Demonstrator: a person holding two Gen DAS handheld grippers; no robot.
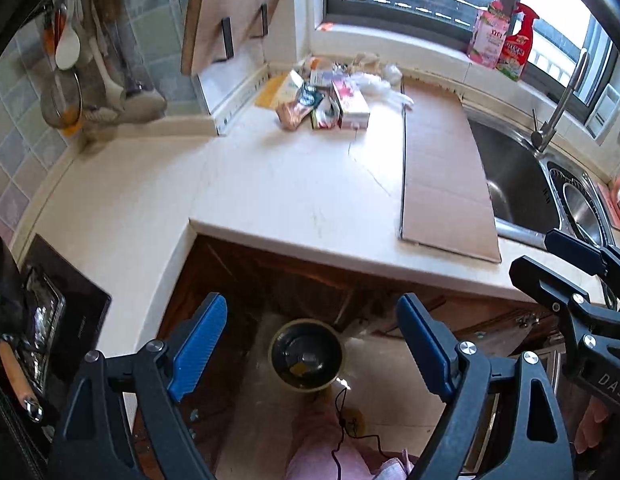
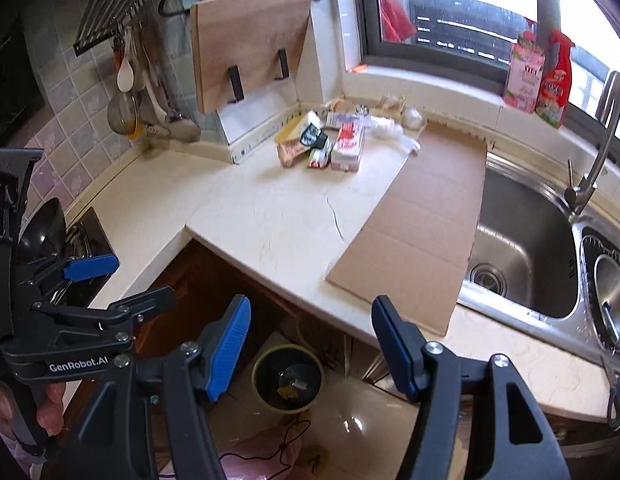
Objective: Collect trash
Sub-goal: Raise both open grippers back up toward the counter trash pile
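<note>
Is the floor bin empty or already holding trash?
Holding some: the bin stands upright on the floor, with a few pieces showing at its bottom.

Cream countertop (image 2: pixel 269 216), brown cardboard sheet (image 2: pixel 422 224), steel-grey sink (image 2: pixel 522 240), yellow-rimmed black bin (image 2: pixel 287 378), blue pads (image 2: pixel 225 348) on black grippers, pastel checked wall tiles (image 2: pixel 65 120).

The pile of crumpled wrappers and small cartons (image 1: pixel 326 100) at the back of the cream stone counter (image 1: pixel 269 192) is too small and blurred to read any print. The round yellow-rimmed bin (image 2: pixel 287 378) on the floor is dark inside, and its contents cannot be told. The counter's edge hides the bin's far side in the right wrist view. The black stove top (image 1: pixel 49 320) is cut by the left edge. The steel sink (image 1: pixel 518 184) is cut at the right.
</note>
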